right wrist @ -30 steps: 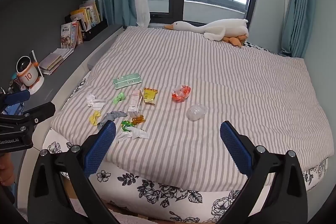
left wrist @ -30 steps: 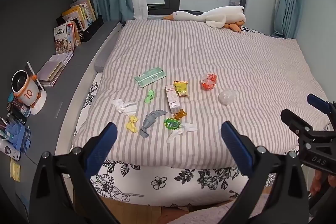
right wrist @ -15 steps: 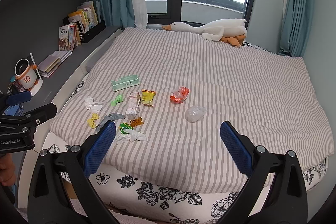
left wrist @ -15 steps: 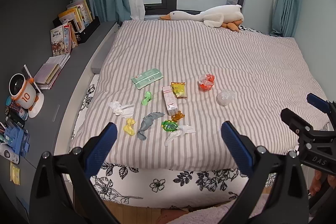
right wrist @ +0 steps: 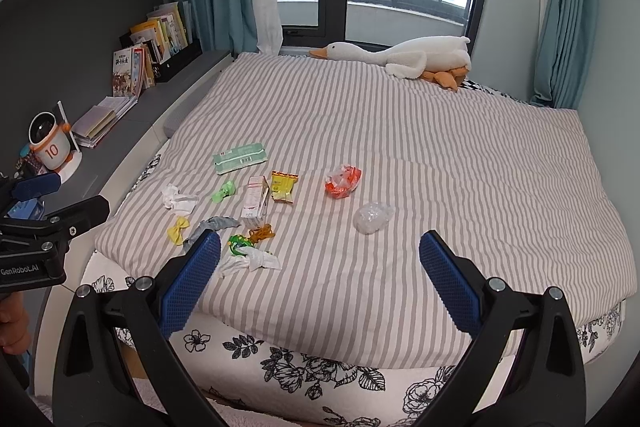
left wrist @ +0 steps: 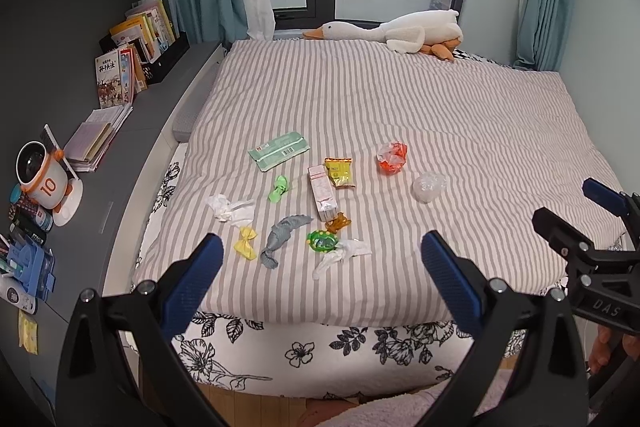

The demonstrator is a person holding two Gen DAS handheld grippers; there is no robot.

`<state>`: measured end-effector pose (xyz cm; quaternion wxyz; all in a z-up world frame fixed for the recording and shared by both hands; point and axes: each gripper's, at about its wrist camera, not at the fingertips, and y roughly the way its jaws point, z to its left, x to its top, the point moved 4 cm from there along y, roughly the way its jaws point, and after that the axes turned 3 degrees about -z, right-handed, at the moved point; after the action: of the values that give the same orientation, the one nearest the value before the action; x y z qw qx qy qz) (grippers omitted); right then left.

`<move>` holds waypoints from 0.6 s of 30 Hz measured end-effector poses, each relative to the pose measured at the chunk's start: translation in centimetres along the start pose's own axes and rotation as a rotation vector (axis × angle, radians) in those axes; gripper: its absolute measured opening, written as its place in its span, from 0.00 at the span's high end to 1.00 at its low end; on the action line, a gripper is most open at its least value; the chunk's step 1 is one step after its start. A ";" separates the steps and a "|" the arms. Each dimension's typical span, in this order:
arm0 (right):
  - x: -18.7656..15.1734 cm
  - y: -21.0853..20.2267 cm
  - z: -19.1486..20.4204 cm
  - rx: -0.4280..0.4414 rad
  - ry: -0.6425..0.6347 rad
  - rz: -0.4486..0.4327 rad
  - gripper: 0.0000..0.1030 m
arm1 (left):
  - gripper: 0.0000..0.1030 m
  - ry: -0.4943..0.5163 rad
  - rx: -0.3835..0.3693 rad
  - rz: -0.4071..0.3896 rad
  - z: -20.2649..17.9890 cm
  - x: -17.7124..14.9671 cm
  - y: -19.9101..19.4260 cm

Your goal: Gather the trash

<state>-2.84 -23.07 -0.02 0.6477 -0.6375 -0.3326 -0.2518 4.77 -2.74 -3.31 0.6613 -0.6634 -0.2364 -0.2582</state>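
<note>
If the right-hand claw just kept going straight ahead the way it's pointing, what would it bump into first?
Probably the striped bedcover. The right gripper hangs open before the bed's near edge, aimed at bare stripes; the clear plastic wad lies nearest that line. Depth is hard to judge.

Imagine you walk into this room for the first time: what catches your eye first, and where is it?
A scatter of small trash lies on the near left part of the striped bed: a red wrapper, a green packet, a pink carton, a yellow twist and crumpled tissue. At the far end, by the window, lies a plush goose. Both the left gripper and the right gripper are open and empty in front of the bed.
</note>
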 end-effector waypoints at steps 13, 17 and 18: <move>0.1 -0.5 0.6 -0.004 -0.006 -0.009 0.07 | 0.04 -0.002 -0.003 -0.001 0.4 -0.1 0.0; 0.1 -0.5 0.6 -0.005 -0.006 -0.009 0.07 | 0.04 -0.002 -0.004 -0.002 0.5 -0.2 -0.1; 0.0 -0.5 0.6 -0.004 -0.006 -0.009 0.07 | 0.04 -0.003 -0.004 -0.002 0.5 -0.2 -0.1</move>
<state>-3.26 -22.52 0.33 0.6442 -0.6381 -0.3369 -0.2537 4.60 -2.27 -3.38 0.6594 -0.6648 -0.2374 -0.2584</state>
